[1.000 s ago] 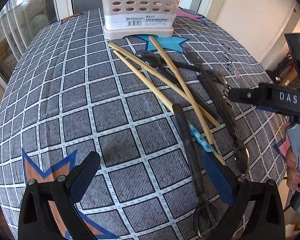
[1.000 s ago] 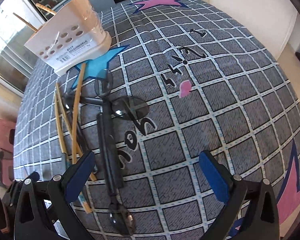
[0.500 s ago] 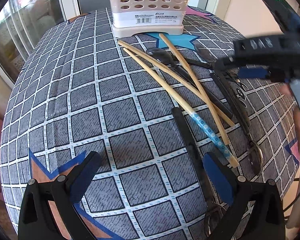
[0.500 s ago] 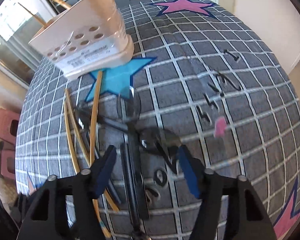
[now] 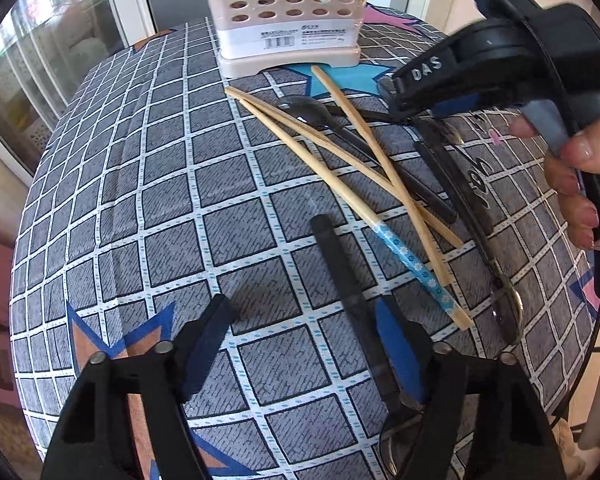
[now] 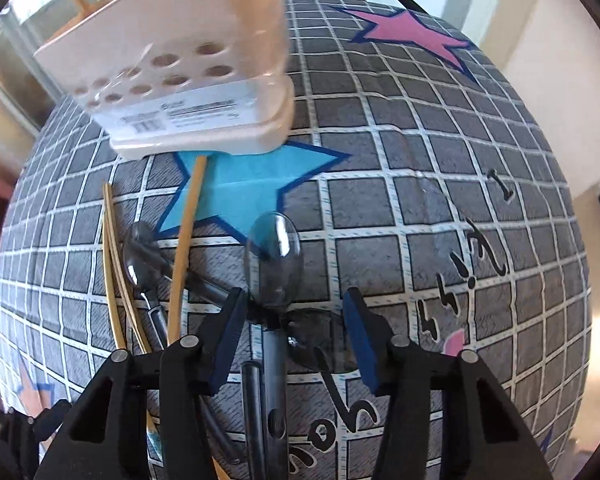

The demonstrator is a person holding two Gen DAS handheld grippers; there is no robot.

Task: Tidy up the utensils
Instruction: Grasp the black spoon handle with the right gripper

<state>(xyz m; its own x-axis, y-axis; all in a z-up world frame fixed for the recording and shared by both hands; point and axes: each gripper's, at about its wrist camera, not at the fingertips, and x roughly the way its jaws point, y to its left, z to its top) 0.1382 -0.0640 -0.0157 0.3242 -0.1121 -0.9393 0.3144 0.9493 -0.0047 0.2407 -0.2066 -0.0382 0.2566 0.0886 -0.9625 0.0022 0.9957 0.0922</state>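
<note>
While the right tongs have just been narrowing around the spoon, its neck between the jaws but not yet pinched, they should settle square on the neck, clear of the chopsticks to their left, before lifting toward the caddy ahead. The spoon is dark, glossy, slim-handled. The left tongs hover wide, empty.
</note>
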